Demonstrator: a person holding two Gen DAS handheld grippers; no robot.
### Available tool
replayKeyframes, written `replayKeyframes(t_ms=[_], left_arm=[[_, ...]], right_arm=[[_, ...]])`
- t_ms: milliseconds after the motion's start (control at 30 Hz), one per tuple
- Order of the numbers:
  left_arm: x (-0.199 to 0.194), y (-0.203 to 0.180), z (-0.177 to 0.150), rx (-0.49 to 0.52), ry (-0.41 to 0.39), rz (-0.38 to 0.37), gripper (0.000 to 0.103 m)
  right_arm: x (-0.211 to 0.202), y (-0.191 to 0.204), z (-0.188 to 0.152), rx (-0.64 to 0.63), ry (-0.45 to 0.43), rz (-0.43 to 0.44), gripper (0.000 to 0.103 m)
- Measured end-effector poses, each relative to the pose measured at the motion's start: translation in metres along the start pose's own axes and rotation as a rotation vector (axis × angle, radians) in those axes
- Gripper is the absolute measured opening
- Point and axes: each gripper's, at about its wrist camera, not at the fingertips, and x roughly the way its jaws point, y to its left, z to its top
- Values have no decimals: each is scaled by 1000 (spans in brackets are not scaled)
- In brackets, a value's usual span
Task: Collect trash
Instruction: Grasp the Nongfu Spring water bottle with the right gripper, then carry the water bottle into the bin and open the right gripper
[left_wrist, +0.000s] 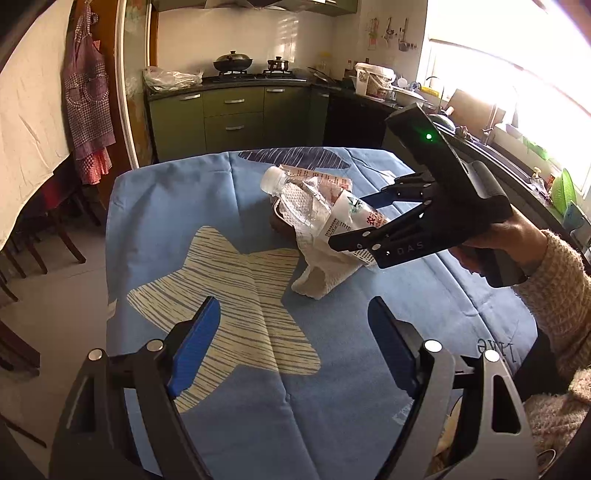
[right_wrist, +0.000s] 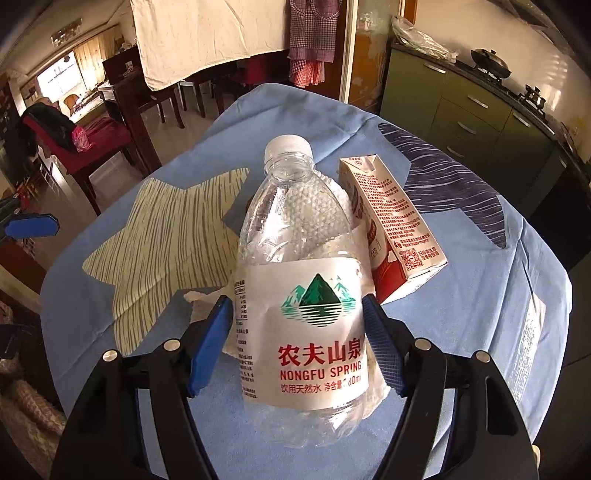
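An empty clear plastic water bottle (right_wrist: 299, 280) with a white cap and white label sits between the blue pads of my right gripper (right_wrist: 299, 343), which is shut on its labelled lower part. In the left wrist view the bottle (left_wrist: 317, 206) is lifted and tilted above the table, held by the right gripper (left_wrist: 354, 218). Under it lies a crumpled white paper towel (left_wrist: 321, 269) and beside it a red-and-white drink carton (right_wrist: 395, 225). My left gripper (left_wrist: 291, 339) is open and empty, near the front of the table.
The round table wears a blue cloth (left_wrist: 229, 413) with cream and navy star prints. A dark object (left_wrist: 280, 221) lies under the paper towel. Green kitchen cabinets (left_wrist: 232, 110) stand behind, chairs (left_wrist: 48, 236) to the left.
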Motion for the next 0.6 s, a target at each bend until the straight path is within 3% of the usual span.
replayKeyframes(t_ms=[600], left_arm=[[0,-8,0,25,8,2,78]], right_arm=[[-53,-1,-21,43,-117,28,65]])
